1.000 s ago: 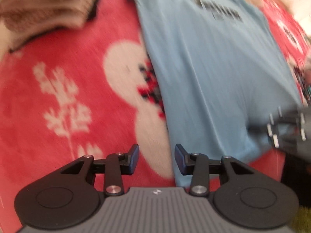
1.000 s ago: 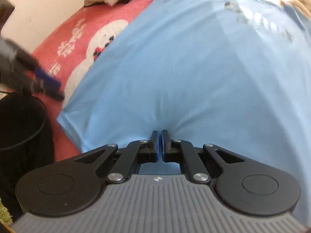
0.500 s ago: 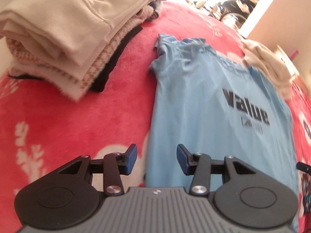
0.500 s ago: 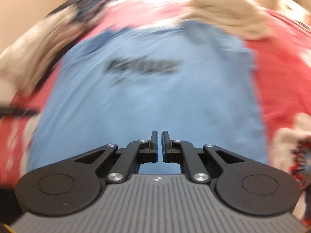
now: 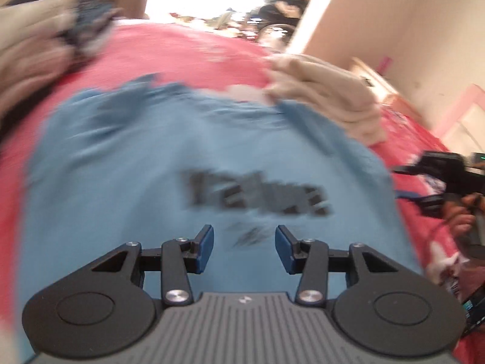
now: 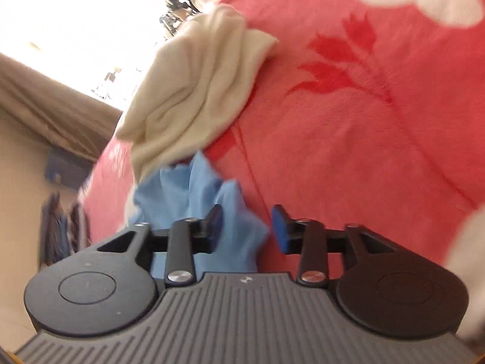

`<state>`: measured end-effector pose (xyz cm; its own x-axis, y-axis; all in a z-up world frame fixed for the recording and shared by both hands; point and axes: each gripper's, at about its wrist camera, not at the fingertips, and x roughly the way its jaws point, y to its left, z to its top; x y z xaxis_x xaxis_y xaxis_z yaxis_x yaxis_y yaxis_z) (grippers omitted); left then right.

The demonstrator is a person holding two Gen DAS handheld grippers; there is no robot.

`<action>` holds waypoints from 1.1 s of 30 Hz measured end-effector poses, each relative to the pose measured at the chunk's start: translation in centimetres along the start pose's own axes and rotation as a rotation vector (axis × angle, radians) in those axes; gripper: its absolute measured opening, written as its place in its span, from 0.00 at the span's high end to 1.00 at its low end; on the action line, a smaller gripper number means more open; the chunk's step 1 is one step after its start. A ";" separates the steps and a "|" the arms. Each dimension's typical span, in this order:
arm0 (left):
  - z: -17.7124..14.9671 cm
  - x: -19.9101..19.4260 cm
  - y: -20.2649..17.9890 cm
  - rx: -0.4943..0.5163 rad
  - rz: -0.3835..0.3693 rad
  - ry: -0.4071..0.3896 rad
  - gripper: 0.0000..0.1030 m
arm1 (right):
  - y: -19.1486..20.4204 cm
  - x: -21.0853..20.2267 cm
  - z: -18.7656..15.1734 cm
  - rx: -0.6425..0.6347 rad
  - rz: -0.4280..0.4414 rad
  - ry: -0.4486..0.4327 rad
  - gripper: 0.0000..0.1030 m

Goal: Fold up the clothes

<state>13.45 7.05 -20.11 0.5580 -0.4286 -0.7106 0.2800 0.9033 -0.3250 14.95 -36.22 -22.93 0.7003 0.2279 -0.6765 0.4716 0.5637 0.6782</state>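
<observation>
A light-blue T-shirt (image 5: 127,188) of thin, matt cloth lies on a fuzzy red fleece blanket (image 6: 363,139); the cream garment (image 6: 197,85) looks soft, perhaps knitted. Both grippers show matt black plastic arms, blue pads (image 5: 204,250) and bright metal rivets (image 5: 179,296).

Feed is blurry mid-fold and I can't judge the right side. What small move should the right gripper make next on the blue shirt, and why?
Probably ease the right gripper forward and close on the bunched sleeve of the blue shirt. Its jaws are opening, the fabric lies between them ungripped, and the cream garment overlaps that corner. The left gripper hangs open over the shirt's chest print.
</observation>
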 end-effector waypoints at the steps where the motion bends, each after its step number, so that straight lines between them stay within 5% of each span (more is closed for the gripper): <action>1: 0.5 0.9 -1.2 0.012 -0.033 -0.001 0.56 | -0.2 0.8 0.5 0.031 0.012 0.024 0.55; 6: 3.5 8.4 -6.7 0.039 -0.166 0.037 0.64 | 0.1 3.0 1.0 0.100 0.129 0.137 0.56; 8: 4.0 11.1 -8.3 0.037 -0.201 0.073 0.67 | 0.8 3.1 0.8 0.052 0.133 0.156 0.73; 9: 4.0 12.3 -8.8 0.026 -0.201 0.101 0.68 | 1.3 3.1 0.8 0.009 0.129 0.155 0.92; 12: 3.7 13.3 -8.6 -0.044 -0.211 0.116 0.73 | 3.3 1.0 0.5 -0.142 0.138 0.039 0.93; 17: 3.7 10.5 -4.3 -0.227 -0.234 0.097 0.72 | 10.0 -2.2 -4.4 -0.695 0.220 -0.092 0.93; 23: 4.0 6.8 -0.2 -0.301 -0.164 0.003 0.68 | 13.7 0.5 -16.8 -1.507 0.130 0.038 0.88; 26: 4.2 7.2 -0.8 -0.253 -0.172 0.013 0.64 | 13.4 0.6 -21.4 -1.750 0.108 0.050 0.72; 29: 4.1 8.4 -1.5 -0.214 -0.162 0.041 0.62 | 13.3 -1.5 -22.5 -1.766 0.170 0.057 0.59; 33: 3.7 9.6 -0.9 -0.237 -0.138 0.062 0.69 | 13.4 -3.3 -18.8 -1.468 0.233 0.125 0.57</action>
<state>21.43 2.06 -24.37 0.4768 -0.5522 -0.6839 0.1551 0.8187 -0.5529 8.88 -14.48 -17.03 0.5969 0.4454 -0.6674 -0.6415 0.7645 -0.0635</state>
